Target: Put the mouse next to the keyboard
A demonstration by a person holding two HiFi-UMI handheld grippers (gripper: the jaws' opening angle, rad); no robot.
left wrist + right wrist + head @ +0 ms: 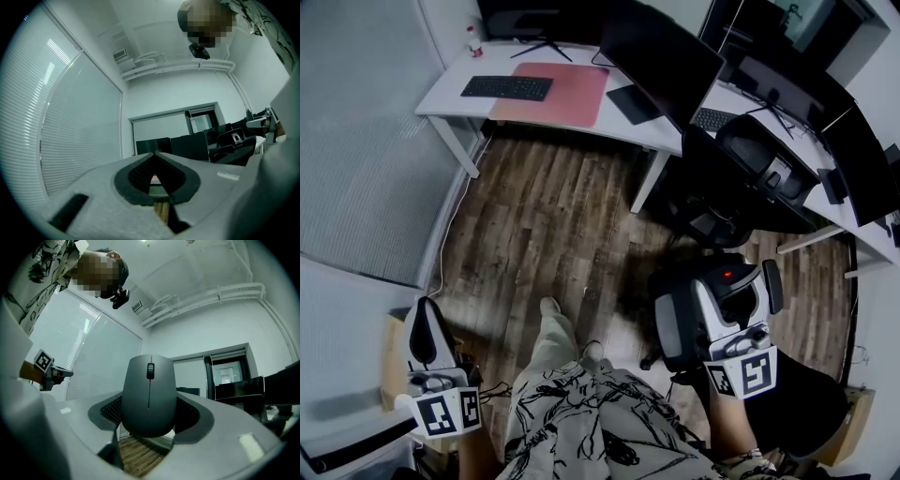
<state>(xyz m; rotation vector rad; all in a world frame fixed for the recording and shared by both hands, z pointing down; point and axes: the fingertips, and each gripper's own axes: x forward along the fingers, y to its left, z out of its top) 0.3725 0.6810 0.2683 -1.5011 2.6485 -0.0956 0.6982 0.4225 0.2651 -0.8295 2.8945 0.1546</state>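
Observation:
My right gripper (149, 401) is shut on a grey mouse (149, 394) with a scroll wheel, held upright between the jaws. In the head view the mouse (729, 279) shows a small red light inside the right gripper (722, 286), low at my right side above the wooden floor. The black keyboard (506, 87) lies far ahead on a white desk (450, 89), beside a pink mat (553, 94). My left gripper (423, 323) hangs at my left side, jaws together with nothing between them (153, 157).
A black office chair (750, 159) and dark monitors (661, 56) stand by the desk at the right, with a second keyboard (712, 119). A small bottle (473, 42) sits at the desk's far left. Window blinds (356, 122) line the left.

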